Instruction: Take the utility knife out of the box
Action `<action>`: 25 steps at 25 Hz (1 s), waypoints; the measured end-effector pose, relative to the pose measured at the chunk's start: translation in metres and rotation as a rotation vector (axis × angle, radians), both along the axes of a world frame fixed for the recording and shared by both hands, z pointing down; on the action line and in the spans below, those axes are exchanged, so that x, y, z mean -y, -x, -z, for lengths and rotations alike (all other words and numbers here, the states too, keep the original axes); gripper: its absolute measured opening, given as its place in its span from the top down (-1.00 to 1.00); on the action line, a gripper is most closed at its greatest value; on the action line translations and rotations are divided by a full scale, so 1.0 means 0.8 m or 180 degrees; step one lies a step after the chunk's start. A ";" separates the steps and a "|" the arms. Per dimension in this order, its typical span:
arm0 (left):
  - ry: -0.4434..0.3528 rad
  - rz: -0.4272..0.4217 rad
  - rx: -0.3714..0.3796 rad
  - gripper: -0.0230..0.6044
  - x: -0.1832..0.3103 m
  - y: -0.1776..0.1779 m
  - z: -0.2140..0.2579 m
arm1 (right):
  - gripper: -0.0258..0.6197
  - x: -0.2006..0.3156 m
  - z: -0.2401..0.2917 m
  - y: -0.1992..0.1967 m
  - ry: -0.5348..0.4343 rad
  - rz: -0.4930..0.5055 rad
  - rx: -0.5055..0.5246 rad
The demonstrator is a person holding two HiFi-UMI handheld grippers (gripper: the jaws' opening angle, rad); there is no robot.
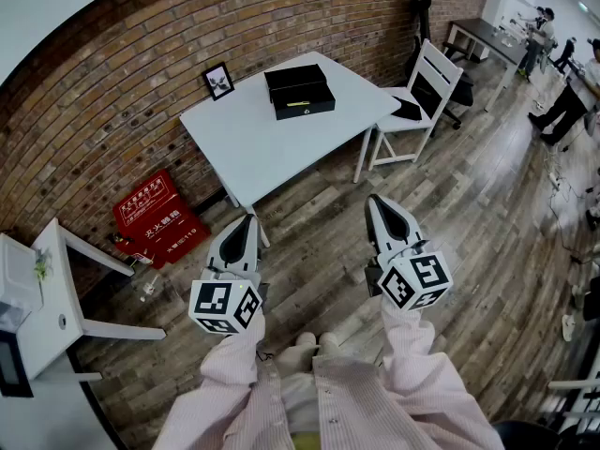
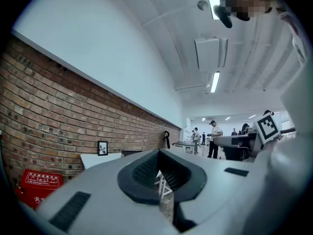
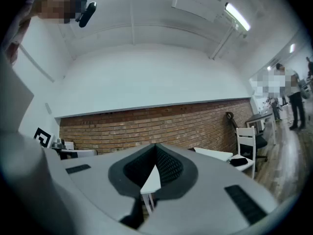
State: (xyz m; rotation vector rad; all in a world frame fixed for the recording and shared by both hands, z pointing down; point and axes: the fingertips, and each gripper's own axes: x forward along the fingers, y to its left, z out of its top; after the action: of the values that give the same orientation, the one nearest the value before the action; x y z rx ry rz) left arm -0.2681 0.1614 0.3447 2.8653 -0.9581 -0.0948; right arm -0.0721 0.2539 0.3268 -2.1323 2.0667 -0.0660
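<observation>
Side table (image 1: 58, 284): white, at the far left edge, on the wooden floor.
Red case (image 1: 159, 218): white lettering on top; on the floor against the brick wall (image 1: 112, 73).
Picture frame (image 1: 218, 81): small, black, upright at the back left corner of the table.
Left gripper (image 1: 247, 219): held level above the floor, well short of the table; fingers pressed together at the tips, nothing between them (its own view shows only the room past them).
Table (image 1: 272, 148): white, with its back edge against the brick wall.
Black box (image 1: 300, 92): on the table near its back edge, with a small gold latch on the front face; I cannot tell whether the rear black slab is a raised lid or a second box. The utility knife cannot be made out.
Right gripper (image 1: 376, 201): level, beside the left one and apart from it; fingers fully closed, empty.
Chair (image 1: 427, 87): white, just right of the table, with a dark item on its seat.
People (image 1: 567, 82): standing at the far right, well away.
</observation>
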 end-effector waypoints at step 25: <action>0.0067 0.0155 -0.0103 0.95 -0.032 -0.044 -0.003 | 0.85 -0.019 -0.017 -0.052 0.0113 0.0200 -0.0042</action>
State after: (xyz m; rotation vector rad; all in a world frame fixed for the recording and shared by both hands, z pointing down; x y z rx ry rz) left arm -0.2330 0.1872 0.3473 2.8130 -1.0169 -0.1342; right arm -0.0303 0.2688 0.3401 -2.0930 2.1560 -0.0974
